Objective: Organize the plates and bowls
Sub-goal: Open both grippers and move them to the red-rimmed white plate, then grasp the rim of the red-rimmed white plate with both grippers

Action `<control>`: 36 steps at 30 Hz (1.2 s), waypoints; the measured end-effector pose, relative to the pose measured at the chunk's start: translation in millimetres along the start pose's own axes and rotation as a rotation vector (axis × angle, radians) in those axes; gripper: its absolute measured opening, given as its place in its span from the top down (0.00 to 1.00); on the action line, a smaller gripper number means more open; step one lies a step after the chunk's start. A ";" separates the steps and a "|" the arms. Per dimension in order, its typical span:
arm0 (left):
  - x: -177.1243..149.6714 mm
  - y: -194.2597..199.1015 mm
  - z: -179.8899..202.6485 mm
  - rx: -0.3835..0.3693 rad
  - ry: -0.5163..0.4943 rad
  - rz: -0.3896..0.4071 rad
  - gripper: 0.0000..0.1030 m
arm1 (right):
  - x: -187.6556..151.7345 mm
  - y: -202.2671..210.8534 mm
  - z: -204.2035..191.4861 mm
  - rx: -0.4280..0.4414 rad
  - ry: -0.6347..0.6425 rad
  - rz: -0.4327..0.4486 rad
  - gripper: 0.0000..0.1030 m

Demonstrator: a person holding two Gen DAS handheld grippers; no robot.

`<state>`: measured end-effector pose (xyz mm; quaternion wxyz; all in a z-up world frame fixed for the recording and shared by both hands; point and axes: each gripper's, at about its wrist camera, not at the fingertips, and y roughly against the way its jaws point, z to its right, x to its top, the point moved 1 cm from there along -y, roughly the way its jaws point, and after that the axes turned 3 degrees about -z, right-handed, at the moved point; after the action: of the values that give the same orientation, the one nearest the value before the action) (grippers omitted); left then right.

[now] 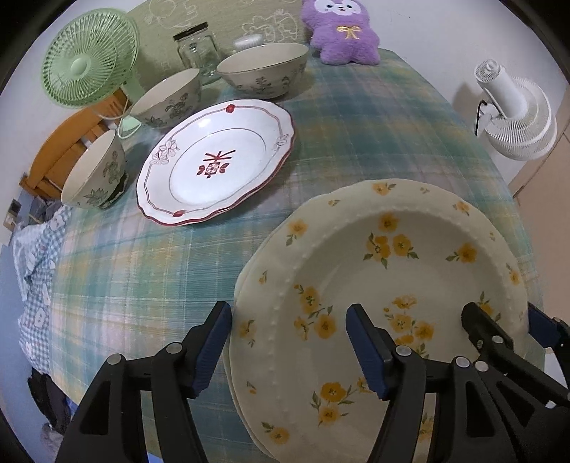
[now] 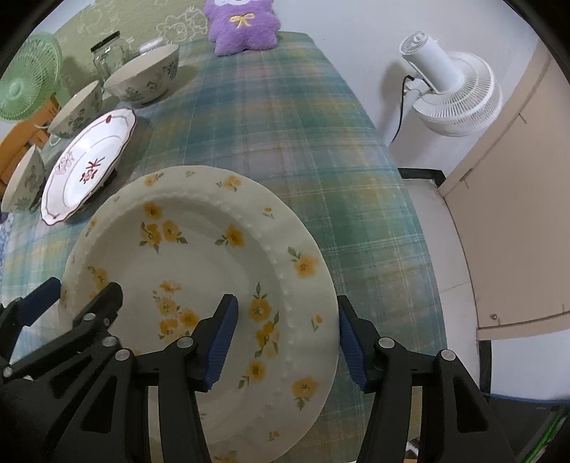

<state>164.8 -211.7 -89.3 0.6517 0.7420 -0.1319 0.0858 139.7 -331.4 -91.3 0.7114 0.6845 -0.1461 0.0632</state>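
Observation:
A cream plate with yellow flowers (image 1: pixel 356 256) (image 2: pixel 199 256) lies on top of a matching plate whose edge (image 1: pixel 239 285) shows at the left. My left gripper (image 1: pixel 290 342) (image 2: pixel 78 294) is open and straddles the top plate's left rim, one finger outside and one over the basin. Over the right rim, my right gripper (image 2: pixel 286 334) (image 1: pixel 509 320) stands open the same way. Further back are a white plate with red trim (image 1: pixel 217 167) (image 2: pixel 89 167) and three green-patterned bowls (image 1: pixel 263 71) (image 1: pixel 167 98) (image 1: pixel 96 171).
A plaid cloth (image 1: pixel 356 124) covers the table. A green fan (image 1: pixel 89 58), a glass jar (image 1: pixel 196 50) and a purple plush toy (image 1: pixel 342 32) stand at the back. A white fan (image 2: pixel 449 89) and a beige door (image 2: pixel 516 213) are past the table's right edge.

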 end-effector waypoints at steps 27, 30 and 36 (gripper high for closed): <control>80.9 18.7 -115.7 -0.038 0.139 0.168 0.23 | 112.9 47.3 -96.5 0.116 0.085 0.187 0.28; 91.3 12.2 -128.6 -0.042 0.148 0.179 0.25 | 126.4 42.6 -112.6 0.117 0.075 0.207 0.28; 106.8 -11.9 -139.5 -0.036 0.124 0.189 0.25 | 146.9 24.4 -138.3 0.085 0.074 0.217 0.28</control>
<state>276.2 -81.2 -49.6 0.6610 0.7076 -0.1619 0.1903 288.9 -209.0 -27.5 0.6756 0.6914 -0.1902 0.1712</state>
